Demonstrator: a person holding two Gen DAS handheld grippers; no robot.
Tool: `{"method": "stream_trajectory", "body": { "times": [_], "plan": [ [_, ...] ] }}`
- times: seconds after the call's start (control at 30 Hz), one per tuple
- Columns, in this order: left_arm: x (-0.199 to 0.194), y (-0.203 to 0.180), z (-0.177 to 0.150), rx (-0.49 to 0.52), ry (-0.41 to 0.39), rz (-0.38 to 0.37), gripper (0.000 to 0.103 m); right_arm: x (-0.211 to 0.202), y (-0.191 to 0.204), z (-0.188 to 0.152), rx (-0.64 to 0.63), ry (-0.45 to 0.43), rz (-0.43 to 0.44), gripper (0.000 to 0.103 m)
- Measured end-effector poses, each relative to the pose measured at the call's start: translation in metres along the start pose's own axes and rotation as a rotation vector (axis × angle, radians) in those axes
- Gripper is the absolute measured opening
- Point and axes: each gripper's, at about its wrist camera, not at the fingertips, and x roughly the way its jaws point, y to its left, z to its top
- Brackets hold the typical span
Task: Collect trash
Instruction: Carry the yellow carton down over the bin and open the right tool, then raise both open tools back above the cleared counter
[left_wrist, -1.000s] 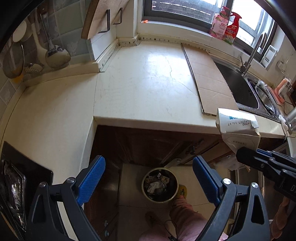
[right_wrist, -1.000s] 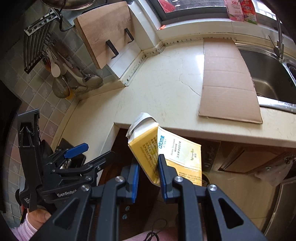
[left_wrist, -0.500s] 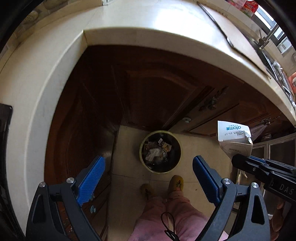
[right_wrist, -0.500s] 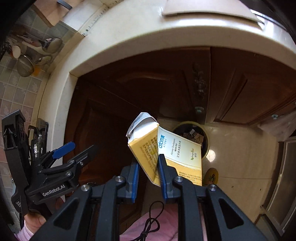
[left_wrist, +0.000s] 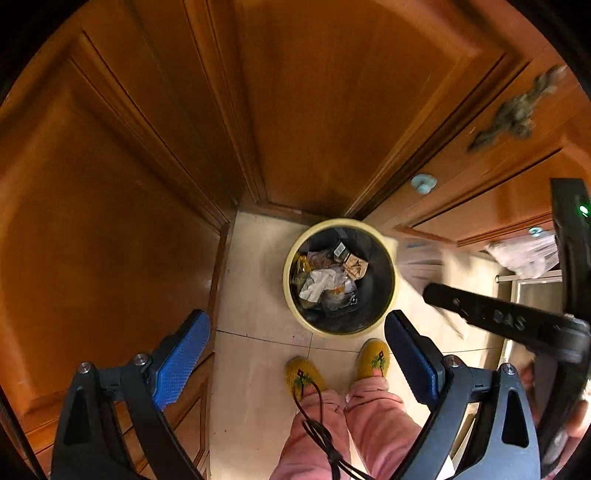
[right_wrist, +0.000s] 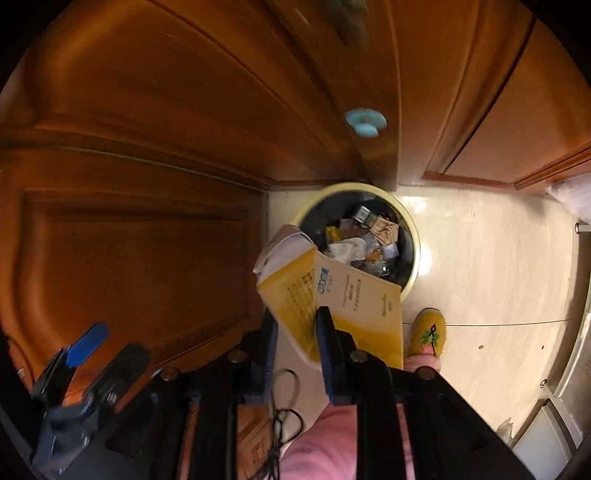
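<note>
Right wrist view: right gripper (right_wrist: 295, 325) pinches a yellow-and-white paper carton (right_wrist: 332, 295), its black fingers pressed on the flat faces; the torn white top is crumpled.
Carton position: held above the floor, overlapping the near rim of the round bin (right_wrist: 415, 236).
Bin: pale yellow rim, dark liner, holding crumpled paper and wrappers.
Left wrist view: left gripper (left_wrist: 295, 354) spread wide, holding nothing; textured blue pads (left_wrist: 181, 358) on black fingers.
Cabinet doors (left_wrist: 110, 184): glossy orange-brown wood, raised panels.
Floor (left_wrist: 255, 280): smooth pale tiles.
Slippers (left_wrist: 373, 358): yellow, knitted-looking.
</note>
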Motion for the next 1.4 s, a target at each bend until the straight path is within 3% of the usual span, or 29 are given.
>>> {"method": "stream_trajectory", "body": {
  "times": [0.07,0.13,0.33,0.6,0.93,1.4],
  "plan": [
    [0.017,0.001,-0.001,-0.005,0.027,-0.003,0.095,0.017,-0.007,0.005,0.016,0.003,-0.004,0.048],
    [0.030,0.002,-0.002,-0.019,0.047,0.002,0.101,0.028,-0.012,0.010,0.012,0.002,-0.024,0.061],
    [0.042,0.013,-0.005,-0.086,0.072,-0.029,0.102,0.029,-0.007,0.008,-0.047,-0.001,-0.039,0.062],
    [0.023,0.013,0.001,-0.111,0.066,-0.043,0.102,-0.003,0.016,-0.001,-0.116,-0.012,-0.034,0.062],
    [-0.071,0.008,0.011,-0.156,-0.022,-0.047,0.102,-0.096,0.038,-0.008,-0.126,-0.107,-0.008,0.062],
    [-0.250,-0.016,0.035,-0.146,-0.373,-0.019,0.102,-0.284,0.084,-0.024,-0.195,-0.444,0.027,0.062]
  ]
}}
